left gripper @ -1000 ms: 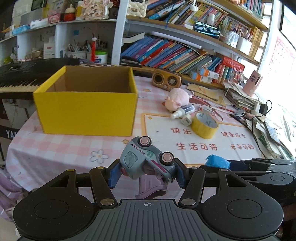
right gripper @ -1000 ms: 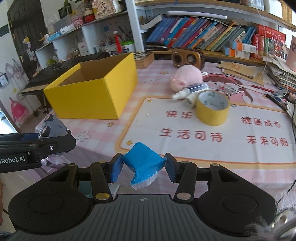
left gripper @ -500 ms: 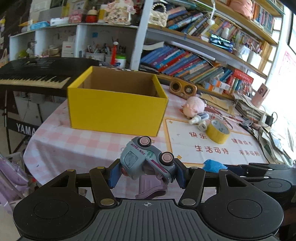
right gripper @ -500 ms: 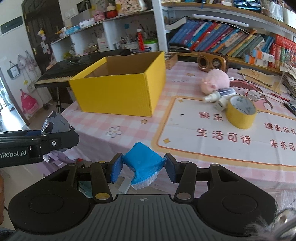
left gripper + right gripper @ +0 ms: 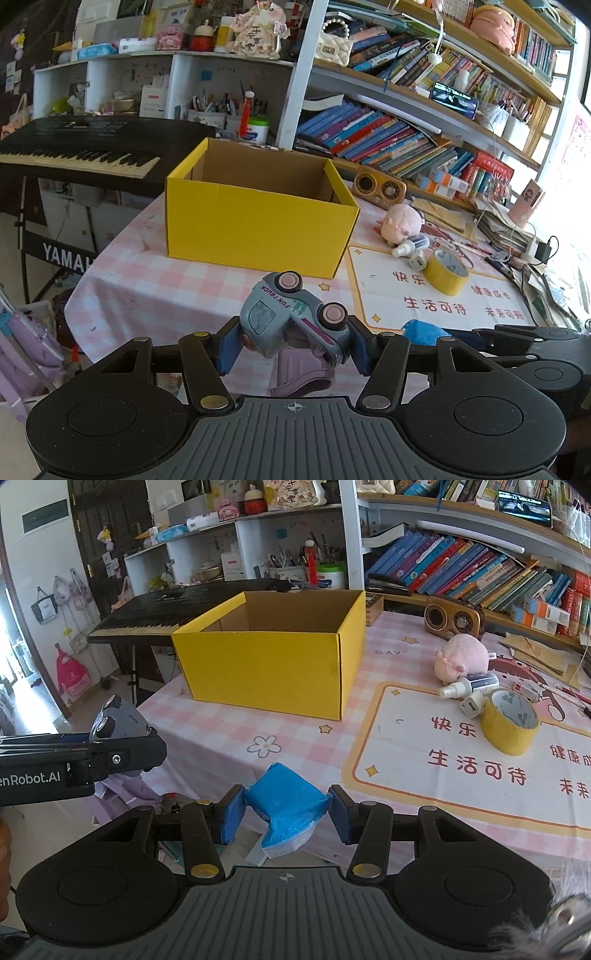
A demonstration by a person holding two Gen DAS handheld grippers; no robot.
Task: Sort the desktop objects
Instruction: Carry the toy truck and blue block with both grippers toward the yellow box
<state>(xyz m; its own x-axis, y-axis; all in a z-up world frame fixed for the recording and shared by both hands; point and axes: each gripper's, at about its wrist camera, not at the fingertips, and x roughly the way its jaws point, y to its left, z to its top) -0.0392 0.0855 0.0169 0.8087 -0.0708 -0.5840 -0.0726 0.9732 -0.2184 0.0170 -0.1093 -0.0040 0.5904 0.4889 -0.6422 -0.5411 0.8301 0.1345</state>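
Note:
My left gripper (image 5: 295,343) is shut on a grey toy truck (image 5: 291,319) with pink wheels, held off the table's near edge. My right gripper (image 5: 286,814) is shut on a blue tissue pack (image 5: 286,805), also short of the table. An open yellow cardboard box (image 5: 258,221) (image 5: 273,664) stands on the pink checked tablecloth ahead; nothing shows inside it. Right of it lie a pink plush pig (image 5: 461,657), a small spray bottle (image 5: 469,685), a white charger plug (image 5: 472,705) and a yellow tape roll (image 5: 511,722). The left gripper with the truck (image 5: 114,722) shows at the right view's left edge.
A black keyboard (image 5: 74,147) on a stand sits left of the table. Bookshelves (image 5: 406,140) run behind it, with a wooden speaker (image 5: 380,188) at the table's back. Papers and cables (image 5: 517,236) pile at the right edge. A printed mat (image 5: 480,753) covers the table's right part.
Both grippers have pulled back from the table with their loads still held; the box and table objects look smaller and farther, and more of the keyboard and shelves shows.

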